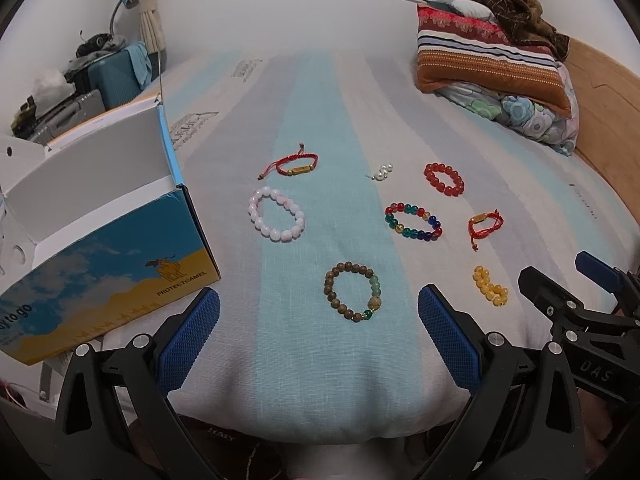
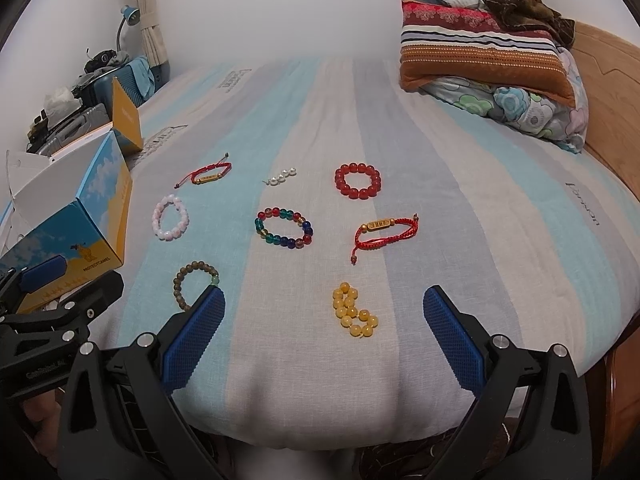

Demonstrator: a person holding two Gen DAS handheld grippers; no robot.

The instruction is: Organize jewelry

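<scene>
Several bracelets lie on the striped bed. In the left wrist view: a brown wooden bracelet (image 1: 353,298) just ahead of my open left gripper (image 1: 319,322), a pink one (image 1: 277,219), a red cord one (image 1: 294,165), pearls (image 1: 382,171), a red bead one (image 1: 444,179), a multicolour one (image 1: 413,223), a second red cord one (image 1: 485,223) and a yellow one (image 1: 490,290). My open right gripper (image 2: 324,326) sits before the yellow bracelet (image 2: 354,314). An open blue-and-yellow box (image 1: 100,264) stands left, also in the right wrist view (image 2: 80,232).
Stacked pillows and a brown blanket (image 1: 492,56) lie at the far right by the wooden bed frame (image 2: 612,128). Suitcases and a lamp (image 1: 108,64) stand beyond the bed's left edge. The bed's near edge (image 1: 320,420) drops off just below the grippers.
</scene>
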